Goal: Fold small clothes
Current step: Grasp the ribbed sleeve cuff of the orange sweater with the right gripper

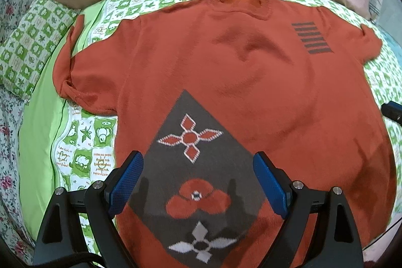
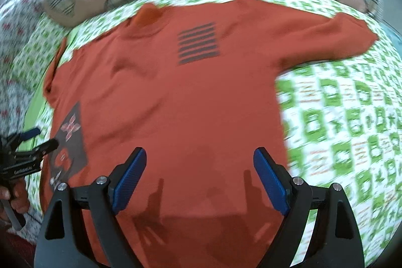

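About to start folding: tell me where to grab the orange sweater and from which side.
Probably take the orange sweater by its sleeves. The left gripper could pinch the bunched sleeve from the left edge, the right gripper the outstretched sleeve from the right. Both sleeves lie past the body, so there are free edges to pinch.

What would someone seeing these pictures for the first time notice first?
An orange knit sweater lies spread flat across the green-and-white patterned bedsheet. Near its hem sits a grey diamond panel with flower motifs, under the open left gripper. The right gripper hovers open over plain orange fabric.
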`<action>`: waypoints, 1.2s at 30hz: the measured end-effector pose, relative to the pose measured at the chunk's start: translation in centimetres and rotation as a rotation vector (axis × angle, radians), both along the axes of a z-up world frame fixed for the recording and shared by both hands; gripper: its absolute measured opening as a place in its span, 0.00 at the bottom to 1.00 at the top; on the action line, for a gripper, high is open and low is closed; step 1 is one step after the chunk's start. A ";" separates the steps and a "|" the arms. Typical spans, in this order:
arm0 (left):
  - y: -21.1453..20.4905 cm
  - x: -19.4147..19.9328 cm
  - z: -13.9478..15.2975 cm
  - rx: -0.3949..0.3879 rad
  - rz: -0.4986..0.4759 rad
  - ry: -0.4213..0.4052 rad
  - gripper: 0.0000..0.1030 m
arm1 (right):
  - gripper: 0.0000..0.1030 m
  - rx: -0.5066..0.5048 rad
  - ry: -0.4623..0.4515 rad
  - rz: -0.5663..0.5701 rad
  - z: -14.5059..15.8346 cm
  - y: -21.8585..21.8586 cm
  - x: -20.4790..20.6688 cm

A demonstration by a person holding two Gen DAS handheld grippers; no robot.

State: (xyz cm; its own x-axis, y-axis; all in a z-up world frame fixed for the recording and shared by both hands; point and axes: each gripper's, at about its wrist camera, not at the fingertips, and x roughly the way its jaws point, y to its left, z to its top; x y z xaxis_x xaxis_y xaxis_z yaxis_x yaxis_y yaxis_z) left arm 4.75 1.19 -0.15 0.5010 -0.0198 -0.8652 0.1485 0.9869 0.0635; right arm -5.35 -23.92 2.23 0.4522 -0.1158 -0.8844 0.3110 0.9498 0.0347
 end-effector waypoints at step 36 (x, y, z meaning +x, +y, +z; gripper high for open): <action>-6.4 11.4 -4.8 0.049 0.112 0.146 0.88 | 0.08 0.043 -0.236 -0.700 2.5 -44.2 6.1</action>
State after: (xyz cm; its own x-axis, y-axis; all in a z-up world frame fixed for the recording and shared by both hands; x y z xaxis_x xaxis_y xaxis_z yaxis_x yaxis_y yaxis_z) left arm 16.18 -5.16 -4.94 0.3670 0.0729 -0.9273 0.0486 0.9941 0.0974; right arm 0.78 -68.08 4.69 0.4640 -0.4139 -0.7832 0.8230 0.5285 0.2083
